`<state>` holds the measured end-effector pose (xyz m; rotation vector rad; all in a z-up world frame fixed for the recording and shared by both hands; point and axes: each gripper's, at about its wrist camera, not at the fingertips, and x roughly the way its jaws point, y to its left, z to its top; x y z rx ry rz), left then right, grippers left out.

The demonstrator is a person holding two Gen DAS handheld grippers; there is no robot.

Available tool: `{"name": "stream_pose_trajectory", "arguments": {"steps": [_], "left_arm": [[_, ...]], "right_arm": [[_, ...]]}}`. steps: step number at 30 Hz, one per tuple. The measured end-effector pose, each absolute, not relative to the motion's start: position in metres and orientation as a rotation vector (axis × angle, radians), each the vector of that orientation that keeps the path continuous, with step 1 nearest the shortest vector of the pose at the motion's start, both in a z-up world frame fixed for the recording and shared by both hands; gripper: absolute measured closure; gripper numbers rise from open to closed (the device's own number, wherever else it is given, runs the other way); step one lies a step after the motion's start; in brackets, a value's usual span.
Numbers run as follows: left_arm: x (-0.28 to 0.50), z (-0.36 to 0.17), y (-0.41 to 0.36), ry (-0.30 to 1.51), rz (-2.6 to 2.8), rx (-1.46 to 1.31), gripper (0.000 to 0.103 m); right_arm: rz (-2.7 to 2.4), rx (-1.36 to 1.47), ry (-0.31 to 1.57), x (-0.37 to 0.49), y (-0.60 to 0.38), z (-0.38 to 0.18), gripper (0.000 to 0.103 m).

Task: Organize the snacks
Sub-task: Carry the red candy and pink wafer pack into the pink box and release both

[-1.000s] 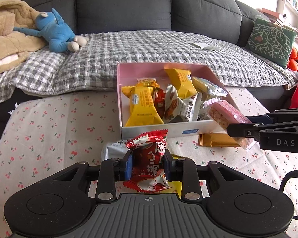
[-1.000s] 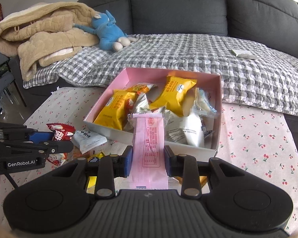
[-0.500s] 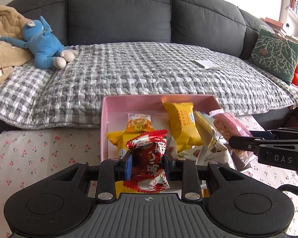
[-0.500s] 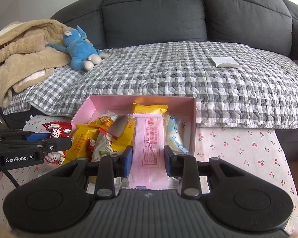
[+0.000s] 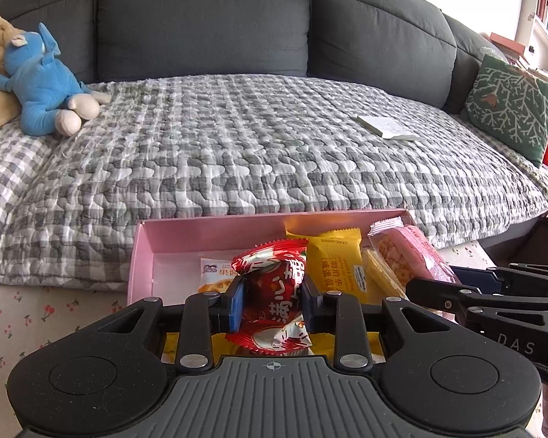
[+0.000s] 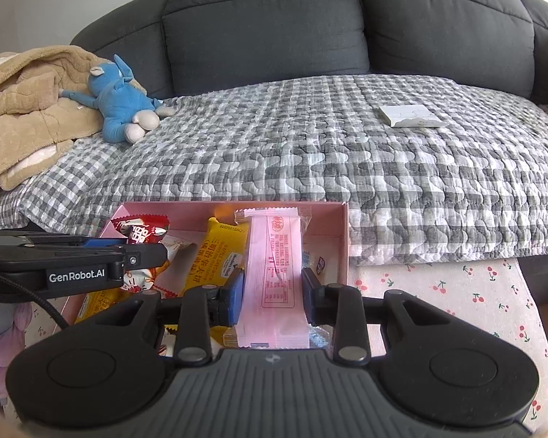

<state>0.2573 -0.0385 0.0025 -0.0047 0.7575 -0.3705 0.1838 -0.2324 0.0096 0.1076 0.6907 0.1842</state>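
Presently, a red snack packet [image 5: 272, 292] is being held over the pink box [image 5: 142, 252] by the left gripper [image 5: 272, 301], lower centre of frame, while a pink wafer bar [image 6: 276, 277], lengthwise along the fingers, is being clamped above the box's right side by the right gripper [image 6: 274, 292].

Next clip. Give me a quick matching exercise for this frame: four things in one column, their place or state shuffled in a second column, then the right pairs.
Things:
1. red snack packet
2. pink snack bar
3. blue plush toy
4. yellow snack packet

Places or states:
A. lying on the checked blanket on the sofa
B. clamped in the right gripper
C. lying inside the pink box
D. clamped in the left gripper

Pairs: 1-D, 2-B, 3-A, 4-C
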Motion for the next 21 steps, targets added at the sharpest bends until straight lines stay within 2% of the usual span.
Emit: {"name": "stream_pose_trajectory", "arguments": {"steps": [7, 10, 12, 15, 17, 21], "left_arm": [[0.273, -0.011, -0.047, 0.785, -0.365, -0.016, 0.074], [0.274, -0.014, -0.049, 0.779, -0.36, -0.014, 0.071], [0.274, -0.014, -0.05, 0.778, -0.355, -0.013, 0.07], [0.273, -0.013, -0.05, 0.773, -0.356, -0.009, 0.062], [0.27, -0.01, -0.05, 0.76, -0.346, -0.001, 0.051], [0.266, -0.006, -0.048, 0.758, -0.343, -0.001, 0.048]], "right_arm": [[0.187, 0.096, 0.689, 0.192, -0.232, 0.006, 0.073], [0.185, 0.102, 0.684, 0.193, -0.234, 0.006, 0.068], [0.186, 0.108, 0.683, 0.193, -0.234, 0.006, 0.061], [0.184, 0.109, 0.678, 0.191, -0.235, 0.006, 0.052], [0.181, 0.111, 0.676, 0.19, -0.236, 0.007, 0.049], [0.174, 0.121, 0.671, 0.184, -0.24, 0.011, 0.043]]}}
